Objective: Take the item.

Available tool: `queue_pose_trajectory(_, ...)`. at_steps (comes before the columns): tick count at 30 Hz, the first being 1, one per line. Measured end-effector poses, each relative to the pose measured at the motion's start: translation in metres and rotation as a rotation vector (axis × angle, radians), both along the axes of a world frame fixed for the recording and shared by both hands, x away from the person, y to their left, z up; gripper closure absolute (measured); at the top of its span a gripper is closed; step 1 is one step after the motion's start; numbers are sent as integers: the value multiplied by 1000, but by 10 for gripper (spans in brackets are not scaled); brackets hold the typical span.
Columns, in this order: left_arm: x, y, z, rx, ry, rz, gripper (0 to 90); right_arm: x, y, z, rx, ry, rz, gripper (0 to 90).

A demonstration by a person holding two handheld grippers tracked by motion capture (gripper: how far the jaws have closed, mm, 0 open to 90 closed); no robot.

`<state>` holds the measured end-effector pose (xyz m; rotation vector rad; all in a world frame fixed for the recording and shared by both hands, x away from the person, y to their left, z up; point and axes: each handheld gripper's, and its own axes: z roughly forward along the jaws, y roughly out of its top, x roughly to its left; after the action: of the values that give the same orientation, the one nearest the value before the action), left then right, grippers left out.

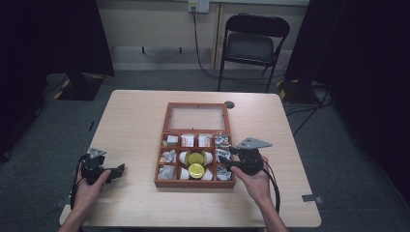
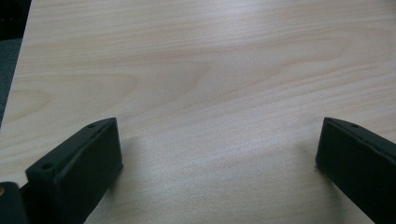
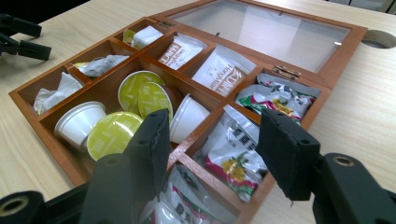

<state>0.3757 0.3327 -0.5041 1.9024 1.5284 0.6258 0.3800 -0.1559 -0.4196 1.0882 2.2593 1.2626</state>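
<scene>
I see left tool (image 1: pixel 117 168) jaws wide over bare table (image 2: pixel 210 70), well left of box (image 1: pixel 164 183). Right tool (image 3: pixel 212 140) jaws wide, empty, above sachets (image 3: pixel 233 154) at box's right edge; pods (image 3: pixel 112 133) centre.

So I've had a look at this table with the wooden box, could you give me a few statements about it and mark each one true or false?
1. The wooden box has its glass lid open. True.
2. The left gripper is clamped on a packet. False: its jaws stand wide apart over the bare table.
3. The pods with yellow-green lids lie in the box's middle compartment. True.
4. The right gripper is over the box's right side, open and holding nothing. True.
5. A person is sitting on the folding chair behind the table. False: the seat is empty.
6. The box is full of screws. False: it holds pods and small packets.
</scene>
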Motion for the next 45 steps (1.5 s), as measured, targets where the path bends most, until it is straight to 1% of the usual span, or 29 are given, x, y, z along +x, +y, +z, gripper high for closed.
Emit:
queue_pose_trajectory(3, 0, 0, 0, 0, 0, 0, 0, 2, 5, 0, 7, -2, 5, 432)
queue_pose_trajectory(6, 0, 0, 0, 0, 0, 0, 0, 3, 13, -1, 7, 2, 30, 436)
queue_pose_trajectory(7, 0, 0, 0, 0, 0, 0, 0, 3, 13, -1, 7, 2, 30, 436)
queue_pose_trajectory(11, 0, 0, 0, -1, 0, 0, 0, 5, 21, -4, 11, 18, 57, 446)
queue_pose_trajectory(12, 0, 0, 0, -1, 1, 0, 0, 5, 25, -6, 8, 22, 71, 449)
queue_pose_trajectory(19, 0, 0, 0, 0, 0, 0, 0, 8, 36, -9, 8, 38, 109, 451)
queue_pose_trajectory(31, 0, 0, 0, -1, 0, 0, 0, 10, 60, -20, -16, 81, 173, 423)
queue_pose_trajectory(40, 0, 0, 0, -1, 1, 0, 0, 11, 68, -27, -26, 105, 202, 430)
queue_pose_trajectory(45, 0, 0, 0, 1, 0, -1, 0, 11, 75, -31, -36, 117, 219, 407)
